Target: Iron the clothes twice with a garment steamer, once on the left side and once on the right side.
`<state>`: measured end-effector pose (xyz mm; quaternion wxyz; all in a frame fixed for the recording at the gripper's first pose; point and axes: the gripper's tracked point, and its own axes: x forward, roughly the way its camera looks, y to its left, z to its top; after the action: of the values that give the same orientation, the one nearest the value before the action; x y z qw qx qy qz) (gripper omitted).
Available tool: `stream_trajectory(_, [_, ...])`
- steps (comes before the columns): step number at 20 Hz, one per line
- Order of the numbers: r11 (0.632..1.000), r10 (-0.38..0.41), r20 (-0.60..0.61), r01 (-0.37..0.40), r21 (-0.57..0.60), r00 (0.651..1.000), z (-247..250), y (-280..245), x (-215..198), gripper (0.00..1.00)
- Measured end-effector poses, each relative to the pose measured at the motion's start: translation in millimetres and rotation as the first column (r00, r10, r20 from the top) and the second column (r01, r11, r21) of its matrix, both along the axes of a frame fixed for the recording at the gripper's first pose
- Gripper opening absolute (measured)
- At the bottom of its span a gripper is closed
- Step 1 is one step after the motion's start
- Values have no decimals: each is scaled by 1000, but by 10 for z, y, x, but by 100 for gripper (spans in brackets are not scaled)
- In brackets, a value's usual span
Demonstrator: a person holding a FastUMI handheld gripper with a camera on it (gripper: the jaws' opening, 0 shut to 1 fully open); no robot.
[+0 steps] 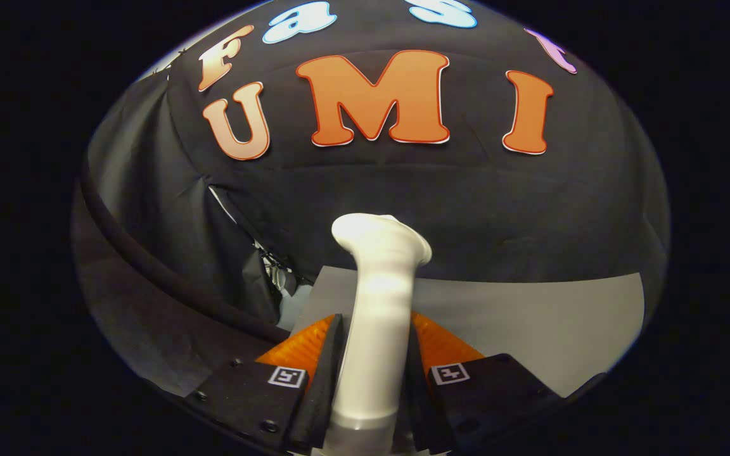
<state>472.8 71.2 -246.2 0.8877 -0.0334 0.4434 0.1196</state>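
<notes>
Right now your gripper (pixel 374 354) clamps the steamer (pixel 377 304) by its handle, both fingers pressing, head raised above the worktop (pixel 530 316) for carrying.

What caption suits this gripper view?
Tongs shut on the white garment steamer, held upright before the black cloth wall.

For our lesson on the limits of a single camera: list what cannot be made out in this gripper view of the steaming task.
1. Garment steamer: its lower end is cut off below the gripper, whose fingers press on its handle from both sides.
2. Steam face: the steamer's head points away from the camera, hiding it.
3. Clothes: no garment can be picked out against the dark cloth.
4. Grey surface: its near part is hidden behind the fingers and steamer.
</notes>
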Motion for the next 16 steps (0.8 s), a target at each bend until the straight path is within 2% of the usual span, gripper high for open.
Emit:
stream_trajectory(2, [1000, 8, 31, -8, -11, 999, 15, -16, -35, 52])
stream_trajectory(7, [999, -31, 170, 34, -13, 985, 431, -143, -129, 51])
stream_trajectory(12, [998, -7, 320, 29, -63, 948, 932, -374, -457, 51])
stream_trajectory(16, [997, -61, 430, 74, -14, 901, 1324, -471, -913, 51])
